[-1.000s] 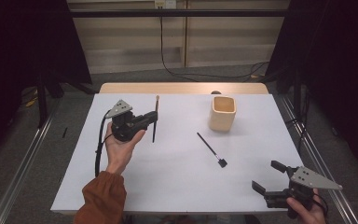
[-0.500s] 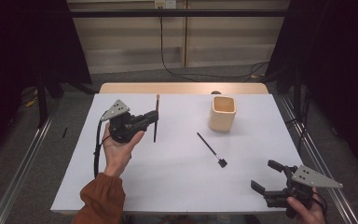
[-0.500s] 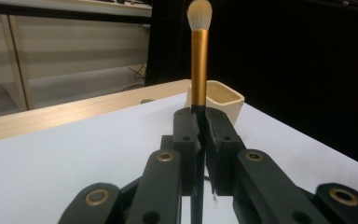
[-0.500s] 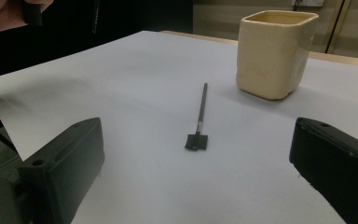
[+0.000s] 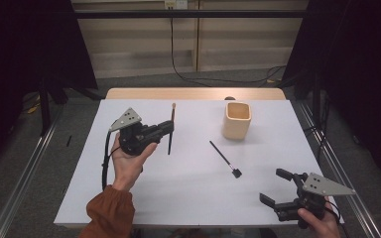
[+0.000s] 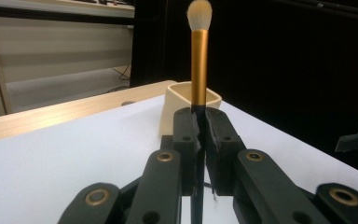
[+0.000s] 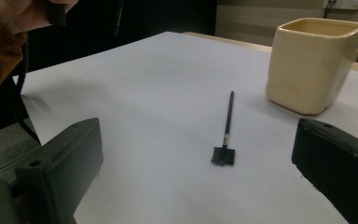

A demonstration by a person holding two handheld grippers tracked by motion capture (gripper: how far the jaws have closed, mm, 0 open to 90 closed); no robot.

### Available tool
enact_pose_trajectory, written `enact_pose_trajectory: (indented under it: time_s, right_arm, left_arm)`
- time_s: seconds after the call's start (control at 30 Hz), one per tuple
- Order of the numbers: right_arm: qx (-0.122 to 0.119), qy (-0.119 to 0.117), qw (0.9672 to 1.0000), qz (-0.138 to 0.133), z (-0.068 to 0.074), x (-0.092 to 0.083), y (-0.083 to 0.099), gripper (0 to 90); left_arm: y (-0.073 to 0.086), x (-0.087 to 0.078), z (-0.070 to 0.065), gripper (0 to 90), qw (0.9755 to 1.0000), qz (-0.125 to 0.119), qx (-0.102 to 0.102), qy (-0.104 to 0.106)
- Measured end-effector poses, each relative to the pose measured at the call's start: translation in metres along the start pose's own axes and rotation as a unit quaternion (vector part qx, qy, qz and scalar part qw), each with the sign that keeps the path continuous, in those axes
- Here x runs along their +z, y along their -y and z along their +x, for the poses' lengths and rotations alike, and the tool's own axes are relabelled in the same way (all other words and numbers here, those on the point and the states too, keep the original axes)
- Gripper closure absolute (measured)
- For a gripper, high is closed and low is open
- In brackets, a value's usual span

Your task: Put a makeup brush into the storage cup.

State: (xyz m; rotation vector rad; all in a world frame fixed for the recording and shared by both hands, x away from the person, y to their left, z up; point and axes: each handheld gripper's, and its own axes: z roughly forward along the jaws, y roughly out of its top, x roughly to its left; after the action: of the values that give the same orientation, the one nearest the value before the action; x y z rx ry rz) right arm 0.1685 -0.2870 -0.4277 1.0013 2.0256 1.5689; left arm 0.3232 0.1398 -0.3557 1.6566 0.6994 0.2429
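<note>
My left gripper [image 5: 166, 130] hangs over the left half of the white table and is shut on a makeup brush [image 5: 171, 119]. That brush has a black handle, a gold ferrule and pale bristles. In the left gripper view the makeup brush [image 6: 199, 60] stands upright, pinched by its handle in my left gripper [image 6: 201, 128]. A cream square cup [image 5: 237, 120] stands at the back right. A thin black brush [image 5: 223, 157] with a flat head lies near the table's middle. My right gripper [image 5: 274, 186] rests open at the front right, facing the thin black brush [image 7: 228, 119] and the cup [image 7: 314, 65].
A white sheet [image 5: 188, 198] covers the table, with a wooden strip [image 5: 193, 93] along the far edge. Metal rails [image 5: 25, 178] run along both sides on the floor. A cable trails from the left gripper down past the orange sleeve [image 5: 106, 213].
</note>
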Motion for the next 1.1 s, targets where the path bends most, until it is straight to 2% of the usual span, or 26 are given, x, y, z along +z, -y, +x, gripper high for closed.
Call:
enact_pose_trajectory:
  time_s: [0.27, 0.3, 0.6, 0.67, 0.8, 0.87, 0.93, 1.1]
  right_arm:
    - [-0.007, -0.017, 0.9997, -0.015, -0.001, 0.015, -0.013, 2.0]
    - [-0.011, -0.023, 0.9995, -0.020, -0.001, 0.018, -0.017, 1.8]
    - [-0.028, -0.045, 0.9979, -0.037, 0.000, 0.037, -0.036, 1.6]
    - [-0.029, -0.058, 0.9973, -0.033, -0.002, 0.049, -0.043, 2.4]
    - [-0.034, -0.067, 0.9969, -0.024, -0.002, 0.060, -0.051, 3.3]
    - [-0.040, -0.075, 0.9962, -0.022, -0.001, 0.067, -0.058, 3.3]
    - [-0.044, -0.087, 0.9950, -0.023, 0.002, 0.076, -0.067, 5.3]
    - [-0.047, -0.097, 0.9939, -0.025, 0.003, 0.090, -0.072, 5.2]
  left_arm:
    - [-0.002, 0.005, -0.010, 83.6, 0.9999, -0.001, 0.009, 0.008]
    - [-0.003, 0.006, -0.013, 83.6, 0.9998, -0.002, 0.016, 0.010]
    - [-0.006, 0.014, -0.020, 83.5, 0.9996, -0.005, 0.013, 0.024]
    - [-0.005, 0.022, -0.022, 83.5, 0.9994, 0.000, 0.011, 0.032]
    - [-0.006, 0.031, -0.027, 83.5, 0.9991, 0.005, 0.014, 0.040]
    - [-0.008, 0.035, -0.030, 83.5, 0.9990, 0.003, 0.016, 0.041]
    - [-0.011, 0.040, -0.034, 83.5, 0.9985, -0.001, 0.012, 0.053]
    - [-0.015, 0.046, -0.042, 83.6, 0.9980, 0.002, 0.023, 0.059]
